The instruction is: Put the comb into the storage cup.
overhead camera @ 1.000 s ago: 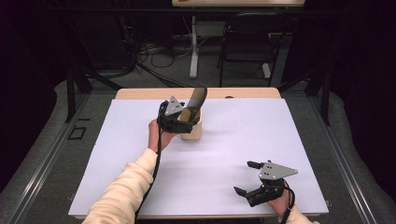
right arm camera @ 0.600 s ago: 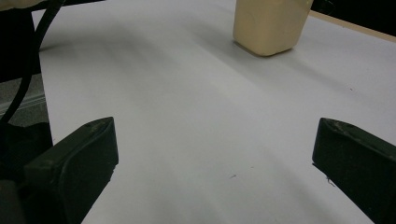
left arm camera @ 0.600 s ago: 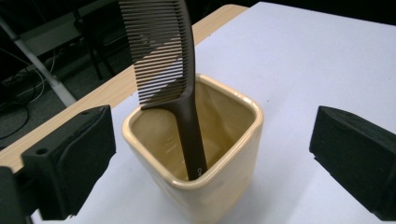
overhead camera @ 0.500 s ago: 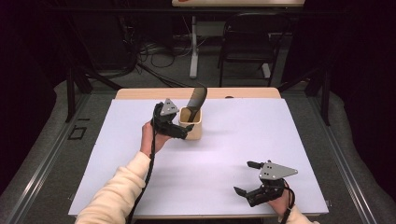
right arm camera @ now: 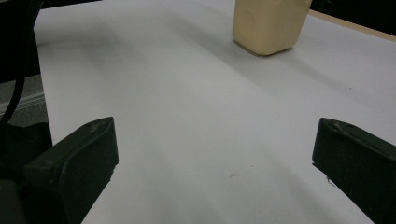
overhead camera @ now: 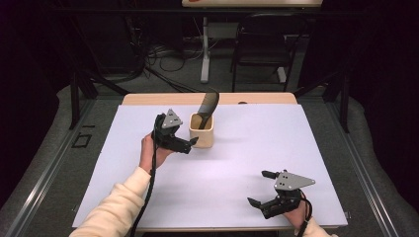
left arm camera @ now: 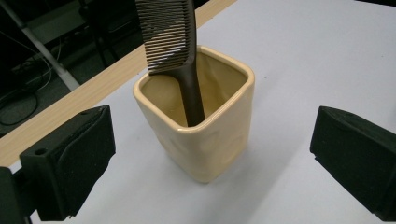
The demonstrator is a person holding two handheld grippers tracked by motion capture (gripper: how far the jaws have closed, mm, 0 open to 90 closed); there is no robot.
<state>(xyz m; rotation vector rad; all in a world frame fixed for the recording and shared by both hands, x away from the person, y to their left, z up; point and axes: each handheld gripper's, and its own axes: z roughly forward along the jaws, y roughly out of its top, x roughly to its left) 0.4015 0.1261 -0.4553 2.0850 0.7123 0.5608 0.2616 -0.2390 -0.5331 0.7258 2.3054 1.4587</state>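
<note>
A cream square cup [overhead camera: 201,132] stands at the back middle of the white table cover [overhead camera: 237,163]. A dark comb [overhead camera: 207,106] stands in it, handle down, leaning on the rim. In the left gripper view the cup [left arm camera: 205,140] and comb [left arm camera: 168,32] lie just ahead of the jaws. My left gripper [overhead camera: 191,145] hovers just left of the cup, open; its jaws have just been opening and nothing is between the pads. My right gripper [overhead camera: 257,187] rests open near the front right, with bare table between its jaws [right arm camera: 215,135] and the cup [right arm camera: 271,25] far ahead.
A strip of wooden tabletop [overhead camera: 257,98] shows behind the white cover. Beyond the table stand a dark chair [overhead camera: 262,49], a table leg and loose cables on the floor. Metal rails run along both sides of the table.
My left gripper has drawn back from the cup, leftward and toward the person, with its jaws wider apart. The comb stays leaning in the cup. The right gripper has not moved.
</note>
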